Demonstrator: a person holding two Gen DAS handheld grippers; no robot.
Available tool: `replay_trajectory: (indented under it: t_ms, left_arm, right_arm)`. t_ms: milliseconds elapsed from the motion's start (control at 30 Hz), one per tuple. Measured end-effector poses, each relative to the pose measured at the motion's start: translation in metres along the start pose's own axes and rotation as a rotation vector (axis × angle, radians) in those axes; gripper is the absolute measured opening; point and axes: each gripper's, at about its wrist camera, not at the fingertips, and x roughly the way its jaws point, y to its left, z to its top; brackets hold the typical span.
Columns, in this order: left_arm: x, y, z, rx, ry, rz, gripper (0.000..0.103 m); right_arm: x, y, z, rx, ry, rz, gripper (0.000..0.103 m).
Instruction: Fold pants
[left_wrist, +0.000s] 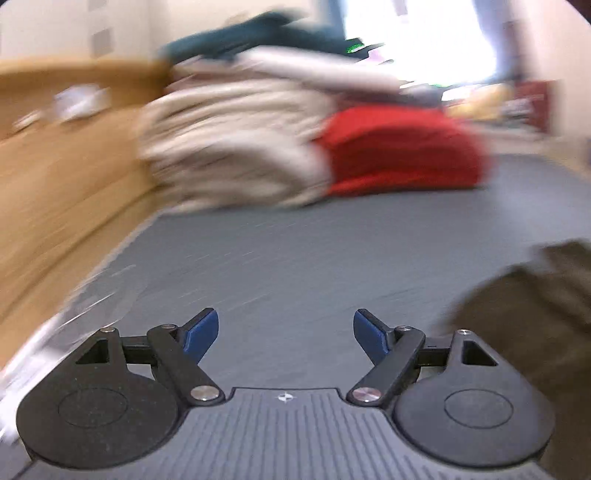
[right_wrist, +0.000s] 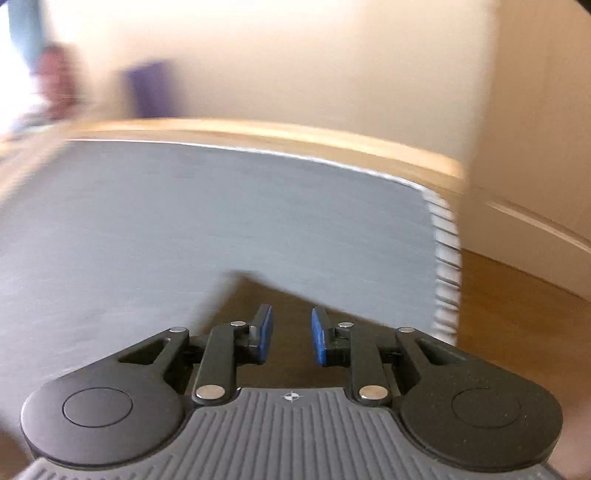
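Observation:
The olive-brown pants (left_wrist: 524, 317) lie on the grey mat (left_wrist: 295, 251) at the lower right of the left wrist view, blurred. My left gripper (left_wrist: 286, 332) hovers over bare mat to the left of them, jaws wide open and empty. In the right wrist view a pointed corner of the same brown pants (right_wrist: 258, 291) lies on the mat (right_wrist: 184, 206) just under and ahead of my right gripper (right_wrist: 291, 336). Its blue pads (right_wrist: 264, 332) stand a narrow gap apart, with no cloth pinched between them.
A pile of beige cloth (left_wrist: 229, 144), a red garment (left_wrist: 402, 147) and a dark teal one (left_wrist: 258, 33) sits at the mat's far end. Wooden table top (left_wrist: 55, 177) runs along the left. The mat's right edge (right_wrist: 445, 258) borders wooden floor (right_wrist: 517, 306). A blurred person (right_wrist: 55, 81) is far left.

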Motion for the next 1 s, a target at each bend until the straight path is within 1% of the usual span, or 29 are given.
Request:
replay_trajectory:
  t_ms: [33, 67, 100, 133, 200, 233, 300, 333, 367, 433, 500, 533, 567, 600, 633, 667, 700, 733, 767, 800, 833, 867, 900, 1000]
  left_arm:
    - [0.007, 0.014, -0.008, -0.014, 0.013, 0.072, 0.085]
    - [0.017, 0.03, -0.019, -0.018, 0.033, 0.167, 0.085]
    - [0.021, 0.043, -0.028, -0.017, 0.045, 0.223, 0.085]
    - [0.025, 0.057, -0.039, -0.014, 0.058, 0.276, 0.085]
    - [0.031, 0.075, -0.059, 0.009, 0.076, 0.357, 0.085]
    - [0.032, 0.082, -0.066, 0.015, 0.072, 0.369, 0.085]
    - [0.03, 0.093, -0.078, 0.023, 0.051, 0.359, 0.085]
    - [0.025, 0.098, -0.084, 0.02, 0.036, 0.354, 0.085]
    - [0.024, 0.1, -0.085, 0.012, 0.014, 0.339, 0.085]
    - [0.032, 0.098, -0.087, 0.0, -0.008, 0.307, 0.086]
    - [0.037, 0.097, -0.09, -0.012, -0.007, 0.276, 0.087]
    - [0.04, 0.1, -0.094, -0.012, -0.004, 0.272, 0.087]
    - [0.049, 0.102, -0.096, -0.007, 0.007, 0.28, 0.087]
    - [0.055, 0.104, -0.098, -0.008, 0.02, 0.289, 0.087]
    - [0.059, 0.107, -0.101, -0.017, 0.029, 0.297, 0.087]
    - [0.064, 0.112, -0.102, -0.025, 0.028, 0.318, 0.087]
    - [0.066, 0.115, -0.102, -0.021, 0.019, 0.353, 0.087]
    - [0.068, 0.117, -0.102, -0.006, 0.002, 0.394, 0.087]
    - [0.069, 0.118, -0.1, 0.011, -0.02, 0.429, 0.087]
    - [0.069, 0.117, -0.097, 0.015, -0.038, 0.438, 0.087]
    - [0.068, 0.117, -0.093, 0.006, -0.051, 0.431, 0.087]
    - [0.068, 0.114, -0.088, -0.006, -0.057, 0.418, 0.087]
    - [0.067, 0.109, -0.083, -0.009, -0.061, 0.404, 0.087]
    - [0.065, 0.088, -0.068, 0.024, -0.094, 0.352, 0.087]
  right_arm:
    - [-0.002, 0.019, 0.007, -0.04, -0.006, 0.08, 0.035]
    - [-0.005, 0.041, 0.013, -0.088, -0.012, 0.161, 0.036]
    - [-0.01, 0.066, 0.018, -0.135, -0.024, 0.222, 0.036]
    - [-0.02, 0.085, 0.013, -0.186, -0.038, 0.274, 0.036]
    - [-0.03, 0.118, 0.008, -0.28, -0.08, 0.357, 0.036]
    - [-0.029, 0.132, 0.013, -0.301, -0.083, 0.377, 0.037]
    - [-0.032, 0.155, 0.022, -0.279, -0.076, 0.432, 0.037]
    - [-0.025, 0.172, 0.031, -0.279, -0.08, 0.447, 0.04]
    - [-0.03, 0.183, 0.033, -0.296, -0.08, 0.449, 0.04]
    - [0.005, 0.195, 0.054, -0.327, -0.074, 0.448, 0.04]
    - [0.014, 0.202, 0.054, -0.353, -0.065, 0.443, 0.04]
    - [0.011, 0.199, 0.051, -0.356, -0.062, 0.438, 0.04]
    - [0.01, 0.207, 0.05, -0.348, -0.055, 0.43, 0.04]
    - [0.009, 0.185, 0.021, -0.337, -0.046, 0.424, 0.04]
    - [-0.011, 0.188, -0.001, -0.322, -0.035, 0.416, 0.04]
    - [-0.031, 0.179, -0.01, -0.304, -0.024, 0.409, 0.04]
    - [-0.068, 0.164, -0.034, -0.289, -0.015, 0.406, 0.04]
    - [-0.083, 0.145, -0.033, -0.27, -0.005, 0.401, 0.04]
    - [-0.097, 0.127, -0.043, -0.249, 0.003, 0.395, 0.04]
    - [-0.107, 0.118, -0.056, -0.235, 0.008, 0.392, 0.04]
    - [-0.101, 0.122, -0.046, -0.221, 0.013, 0.387, 0.04]
    - [-0.112, 0.11, -0.063, -0.214, 0.016, 0.387, 0.04]
    - [-0.1, 0.114, -0.063, -0.21, 0.02, 0.388, 0.04]
    - [-0.067, 0.145, -0.058, -0.213, 0.031, 0.402, 0.04]
